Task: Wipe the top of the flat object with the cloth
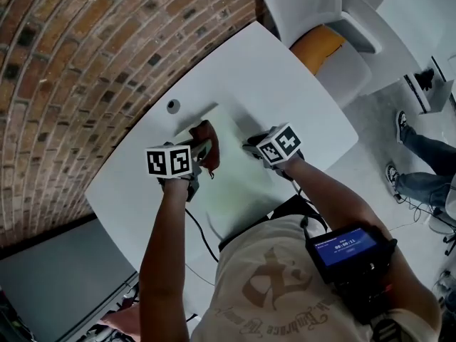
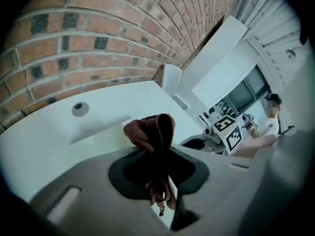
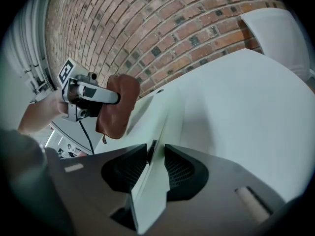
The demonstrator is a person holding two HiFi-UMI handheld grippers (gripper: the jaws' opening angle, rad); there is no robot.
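A flat, pale board [image 1: 239, 184] lies on the white table [image 1: 285, 77]. My left gripper [image 1: 201, 152] is shut on a bunched reddish-brown cloth [image 1: 207, 138], which hangs over the board's left part; in the right gripper view the cloth [image 3: 117, 108] seems to hang just clear of the surface. In the left gripper view the cloth [image 2: 151, 132] fills the gap between the jaws and a frayed end dangles below. My right gripper [image 1: 254, 148] sits at the board's right edge, and that edge [image 3: 147, 181] runs between its jaws, which are clamped on it.
A small round grey fitting [image 1: 173, 106] sits in the table beyond the board. A brick wall [image 1: 85, 55] runs along the table's far side. A white chair with an orange seat [image 1: 320, 43] stands at the far end. Another person's legs [image 1: 420, 159] show at the right.
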